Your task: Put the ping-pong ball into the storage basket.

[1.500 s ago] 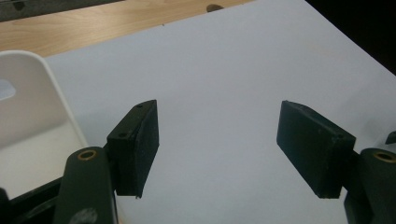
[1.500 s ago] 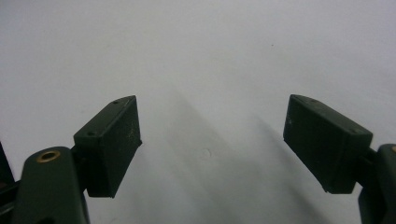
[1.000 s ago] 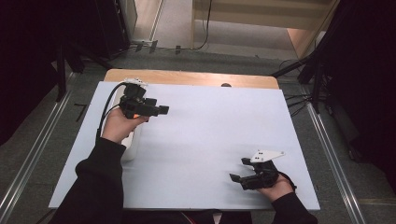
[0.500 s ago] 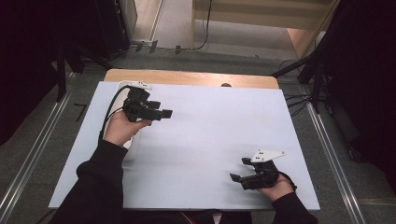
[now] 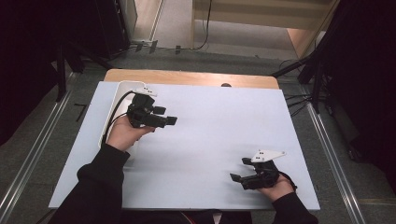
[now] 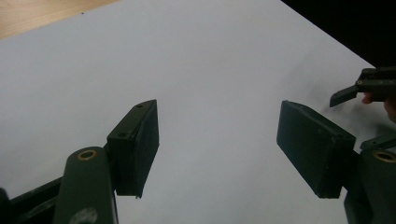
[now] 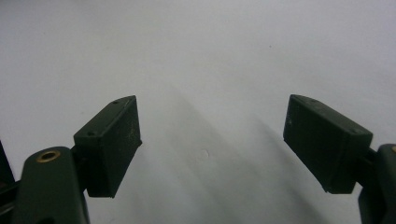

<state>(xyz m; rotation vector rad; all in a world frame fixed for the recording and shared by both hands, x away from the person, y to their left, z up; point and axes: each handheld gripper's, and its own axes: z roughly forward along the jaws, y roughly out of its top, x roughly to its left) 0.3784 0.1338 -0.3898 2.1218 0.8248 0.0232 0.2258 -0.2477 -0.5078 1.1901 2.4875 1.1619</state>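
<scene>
L gripper [image 5: 163, 120]: jaws apart, nothing between, held above white tray [image 5: 122, 88] at table's [image 5: 210, 121] left edge. R gripper [image 5: 240, 175]: jaws apart, empty, low over table, near-right corner.

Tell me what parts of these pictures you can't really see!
- White tray: in the high view, the left gripper, its cable and the hand hide its inside, so any contents cannot be told.
- Small dark thing at the table's far edge: too small to name.
- Right gripper: in the left gripper view, cut off by the picture's edge.
</scene>
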